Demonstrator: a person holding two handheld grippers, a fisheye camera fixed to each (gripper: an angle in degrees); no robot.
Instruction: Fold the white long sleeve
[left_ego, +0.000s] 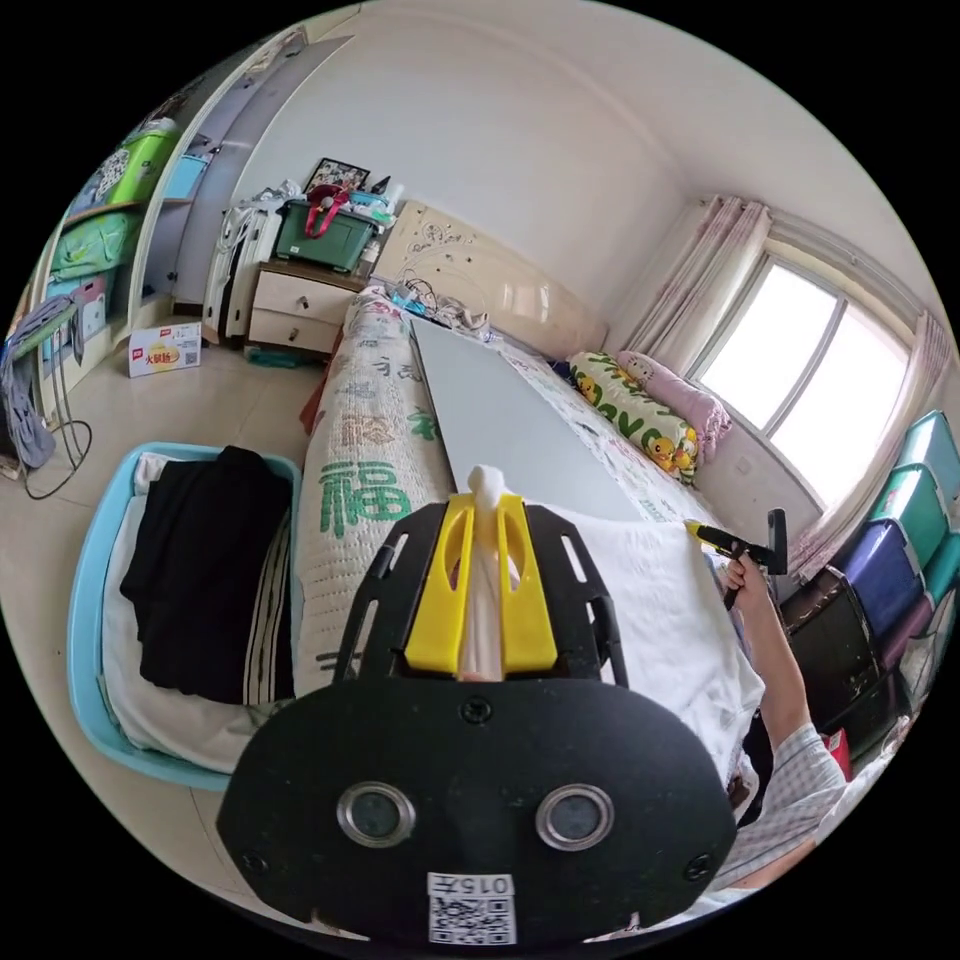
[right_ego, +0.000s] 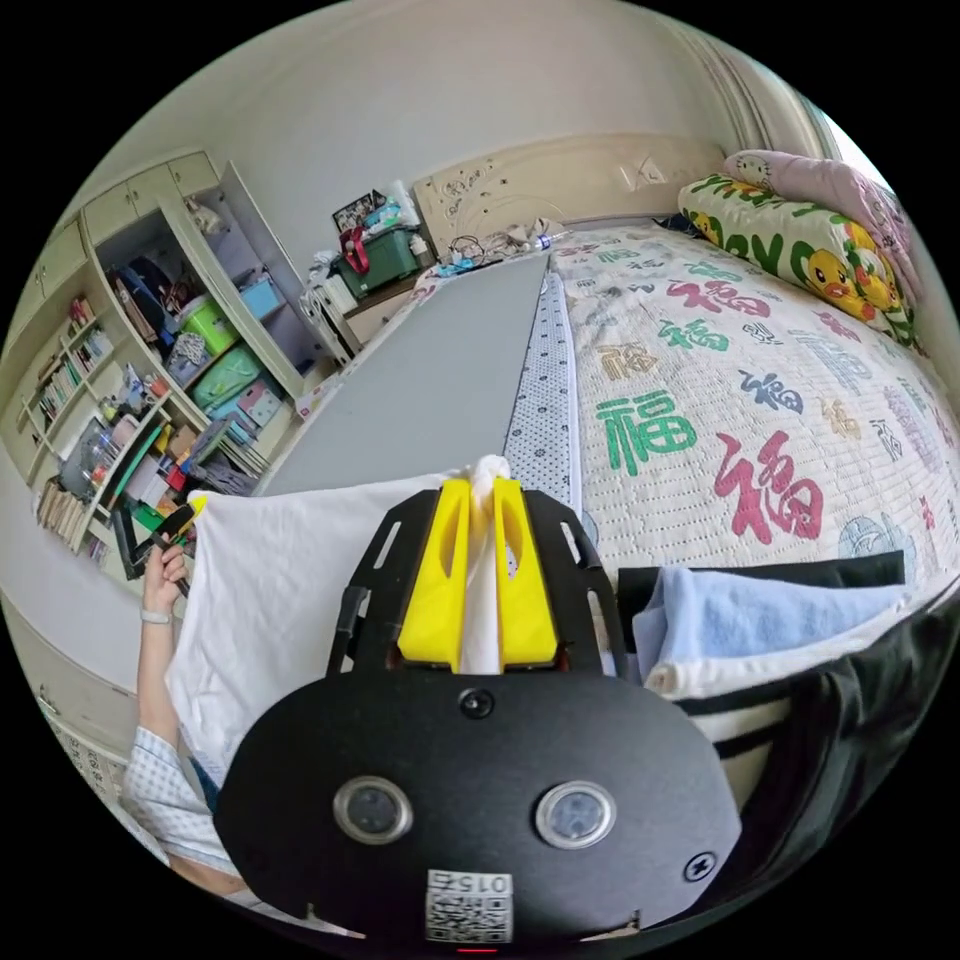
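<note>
The white long sleeve (left_ego: 660, 600) hangs stretched in the air between my two grippers, above the near end of the bed. In the left gripper view my left gripper (left_ego: 485, 505) is shut on a bunched corner of it between its yellow jaws. Farther right, the right gripper (left_ego: 715, 537) sits in a person's hand at the cloth's other corner. In the right gripper view my right gripper (right_ego: 483, 490) is shut on a bunched corner of the white long sleeve (right_ego: 280, 570). The cloth spreads left to the left gripper (right_ego: 185, 520), also held by a hand.
A long grey board (right_ego: 430, 380) lies along the bed's edge on the patterned quilt (right_ego: 720, 400). Folded clothes with a blue piece (right_ego: 760, 610) on top sit at the right. A blue basket (left_ego: 90, 600) with black clothing (left_ego: 210, 570) stands on the floor. Pillows (left_ego: 640, 410) lie by the window.
</note>
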